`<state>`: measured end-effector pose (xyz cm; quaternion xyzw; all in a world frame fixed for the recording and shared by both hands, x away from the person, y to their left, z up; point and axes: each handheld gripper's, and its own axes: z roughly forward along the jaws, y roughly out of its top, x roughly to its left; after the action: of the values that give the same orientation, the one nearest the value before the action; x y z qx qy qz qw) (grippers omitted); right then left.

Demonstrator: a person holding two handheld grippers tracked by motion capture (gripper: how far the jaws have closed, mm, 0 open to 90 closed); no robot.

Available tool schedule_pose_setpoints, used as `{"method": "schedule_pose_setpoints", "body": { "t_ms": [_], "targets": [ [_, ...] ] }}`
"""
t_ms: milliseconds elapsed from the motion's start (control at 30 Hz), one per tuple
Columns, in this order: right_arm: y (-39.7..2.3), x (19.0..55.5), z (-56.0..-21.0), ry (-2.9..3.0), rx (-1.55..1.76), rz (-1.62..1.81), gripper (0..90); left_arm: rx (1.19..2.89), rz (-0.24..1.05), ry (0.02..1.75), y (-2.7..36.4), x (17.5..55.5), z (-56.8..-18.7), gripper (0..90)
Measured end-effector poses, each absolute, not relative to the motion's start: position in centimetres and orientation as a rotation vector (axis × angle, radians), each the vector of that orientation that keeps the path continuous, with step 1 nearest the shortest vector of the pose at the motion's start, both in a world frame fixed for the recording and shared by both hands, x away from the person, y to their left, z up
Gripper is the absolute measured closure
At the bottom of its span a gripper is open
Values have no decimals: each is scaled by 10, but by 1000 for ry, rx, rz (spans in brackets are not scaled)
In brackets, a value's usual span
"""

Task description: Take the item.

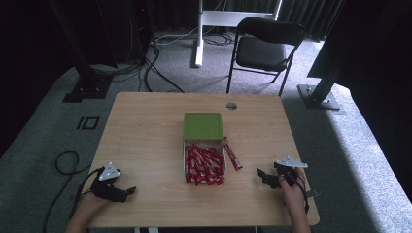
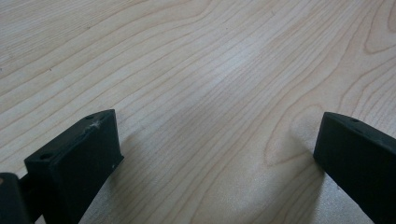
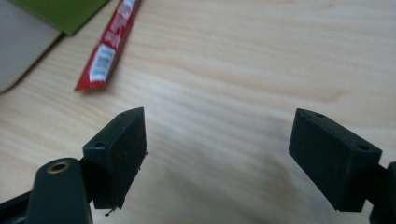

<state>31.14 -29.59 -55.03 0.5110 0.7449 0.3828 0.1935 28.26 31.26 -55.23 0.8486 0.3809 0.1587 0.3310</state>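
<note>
An open box [image 1: 185, 154] with a green lid [image 1: 203, 125] folded back sits at the table's middle, packed with several red sachets [image 1: 204, 166]. One loose red sachet [image 1: 232, 154] [image 3: 110, 47] lies on the wood just right of the box. My left gripper [image 1: 127, 191] [image 2: 217, 154] rests open near the front left edge, with bare wood between its jaws. My right gripper [image 1: 263, 175] [image 3: 217, 149] is open at the front right, low over the table, a little short of the loose sachet's end. A corner of the green lid [image 3: 65, 13] shows in the right gripper view.
The wooden table [image 1: 145, 131] has a round cable hole [image 1: 231, 106] near its far edge. Beyond it stand a black folding chair [image 1: 265, 46], a white stand [image 1: 199, 34] and dark frame posts [image 1: 85, 73]. Cables [image 1: 65, 162] lie on the grey carpet.
</note>
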Motion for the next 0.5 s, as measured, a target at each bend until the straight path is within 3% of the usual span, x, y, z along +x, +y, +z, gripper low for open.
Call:
{"method": "schedule_pose_setpoints", "body": {
  "t_ms": [500],
  "targets": [
    [-305,286,-556,2159,1362,1069,185,2217,414,997,313,283,-552,14]
  ]
}}
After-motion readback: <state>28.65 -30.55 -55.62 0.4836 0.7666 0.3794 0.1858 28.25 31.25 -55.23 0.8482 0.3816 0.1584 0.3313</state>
